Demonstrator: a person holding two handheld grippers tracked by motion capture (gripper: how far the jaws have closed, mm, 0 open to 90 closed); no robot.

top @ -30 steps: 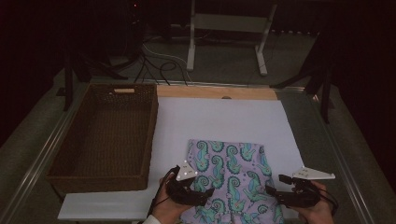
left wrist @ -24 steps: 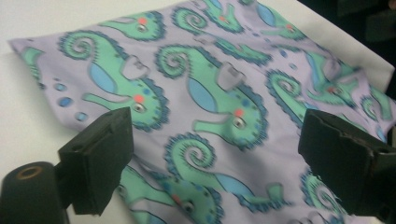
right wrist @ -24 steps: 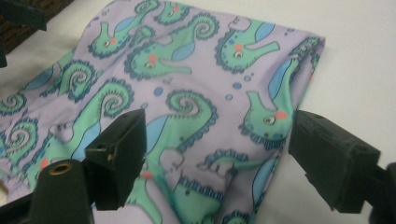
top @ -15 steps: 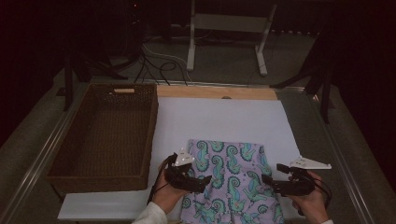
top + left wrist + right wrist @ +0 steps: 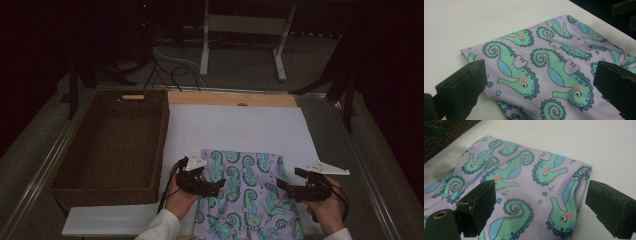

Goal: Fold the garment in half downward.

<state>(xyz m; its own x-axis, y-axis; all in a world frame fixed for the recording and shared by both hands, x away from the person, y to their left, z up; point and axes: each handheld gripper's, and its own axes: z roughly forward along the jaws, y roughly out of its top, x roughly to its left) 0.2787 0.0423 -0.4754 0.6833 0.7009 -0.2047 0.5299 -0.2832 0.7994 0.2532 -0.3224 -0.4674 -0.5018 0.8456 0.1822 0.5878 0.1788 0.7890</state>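
Both pairs of jaws stand spread wide, nothing pinched between them, and both have just been opening. Starting at the left of the high view, I see a brown wicker basket (image 5: 107,145) sitting on the grey table (image 5: 385,165), its right wall just beside the white sheet (image 5: 240,125) that covers the table's middle. Next comes my left gripper (image 5: 212,186), held low over the left edge of the folded cloth (image 5: 245,195), a lilac fabric printed with green seahorses. The cloth lies flat on the white sheet, at the near edge, between my two hands. In the left gripper view the black jaws rise apart at either side, with the cloth's corner (image 5: 544,67) lying below and between them, untouched by the pads. Farther right, my right gripper (image 5: 286,186) hovers at the cloth's right edge, pointing inward toward the left one. In the right gripper view its jaws (image 5: 541,205) frame the folded right corner of the cloth (image 5: 524,177), one over the fabric, the other over bare white sheet, neither pressing on it.
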